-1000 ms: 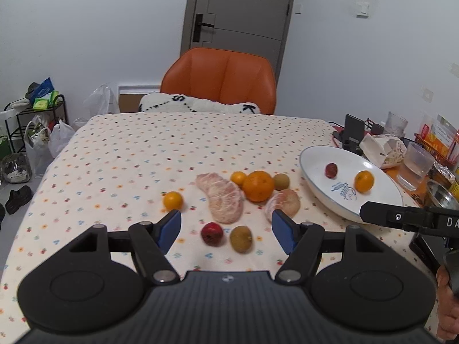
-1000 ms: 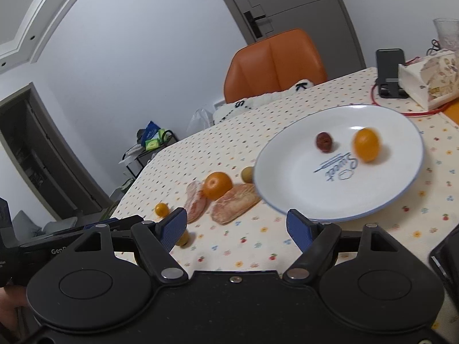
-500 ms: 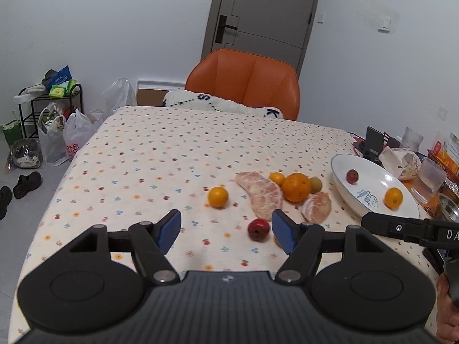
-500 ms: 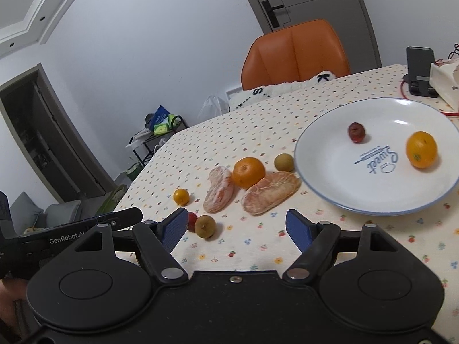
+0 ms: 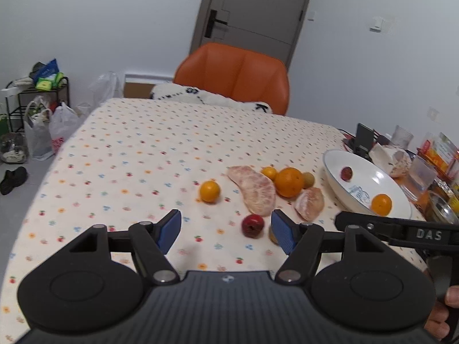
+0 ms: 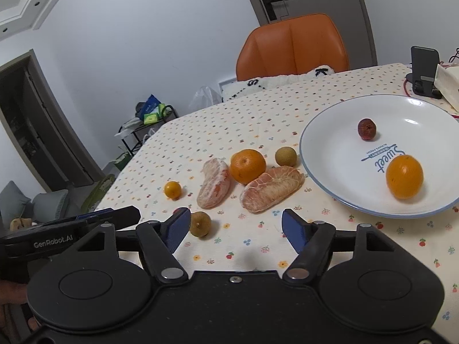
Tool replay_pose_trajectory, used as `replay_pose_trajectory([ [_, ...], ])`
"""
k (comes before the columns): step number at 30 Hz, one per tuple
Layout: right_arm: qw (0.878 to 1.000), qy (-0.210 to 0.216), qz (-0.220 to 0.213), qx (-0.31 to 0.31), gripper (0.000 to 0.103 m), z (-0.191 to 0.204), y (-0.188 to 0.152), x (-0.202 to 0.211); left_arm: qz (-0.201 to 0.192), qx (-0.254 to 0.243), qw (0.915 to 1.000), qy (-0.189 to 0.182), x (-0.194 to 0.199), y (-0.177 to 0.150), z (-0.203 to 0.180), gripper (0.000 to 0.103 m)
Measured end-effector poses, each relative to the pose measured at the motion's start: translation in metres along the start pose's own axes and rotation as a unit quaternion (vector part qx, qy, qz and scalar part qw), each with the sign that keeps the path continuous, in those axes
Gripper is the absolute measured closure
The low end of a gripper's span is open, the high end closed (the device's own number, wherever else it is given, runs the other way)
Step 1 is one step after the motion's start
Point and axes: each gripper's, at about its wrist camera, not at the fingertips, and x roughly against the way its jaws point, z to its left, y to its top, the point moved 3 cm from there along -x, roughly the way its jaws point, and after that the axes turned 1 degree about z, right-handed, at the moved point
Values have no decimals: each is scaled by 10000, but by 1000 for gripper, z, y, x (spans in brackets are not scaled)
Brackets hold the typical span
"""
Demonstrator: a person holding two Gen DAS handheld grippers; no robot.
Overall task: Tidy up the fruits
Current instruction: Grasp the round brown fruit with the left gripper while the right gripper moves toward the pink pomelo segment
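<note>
Loose fruit lies mid-table: a large orange [image 5: 289, 182] [image 6: 248, 166], two peeled pomelo pieces [image 5: 254, 189] [image 6: 272, 188], a small orange [image 5: 210, 191] [image 6: 172, 190], a red fruit [image 5: 252, 225] and brown-green longans [image 6: 200, 223] [image 6: 285, 156]. The white plate [image 5: 381, 173] [image 6: 327, 149] at the right holds an orange [image 6: 404, 176] and a dark red fruit [image 6: 366, 128]. My left gripper [image 5: 226, 230] hovers open just left of the red fruit. Near the longan, my right gripper [image 6: 235, 228] is open and empty.
An orange chair [image 5: 233, 77] with a white cushion stands at the table's far edge. A phone stand [image 6: 424, 70], glasses [image 5: 419, 172], a tissue pack and snack packets crowd the right side. Bags and a rack [image 5: 34, 109] sit on the floor at left.
Both grippers have shifted left and slightly nearer the loose fruit; the red fruit now sits by my left gripper's right finger. Both stay open. No fruit has moved.
</note>
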Motion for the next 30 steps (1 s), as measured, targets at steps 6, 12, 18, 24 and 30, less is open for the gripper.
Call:
replay_pose_trajectory([
  [6, 9999, -107, 28, 27, 34, -1, 1, -5, 47, -80, 9997, -234, -8, -1, -12, 43],
  [12, 9999, -147, 53, 44, 34, -3, 1, -9, 160, -122, 9990, -394, -17, -2, -22, 54],
  [18, 9999, -136, 95, 24, 35, -6, -1, -11, 275, -203, 9980, -526, -25, -5, -33, 62],
  [24, 9999, -98, 137, 30, 41, -9, -2, -15, 446, -139, 9967, -661, -37, -10, -39, 72],
  [30, 9998, -138, 132, -23, 41, -12, -1, -21, 557, -62, 9965, -627, -52, -12, -40, 72],
])
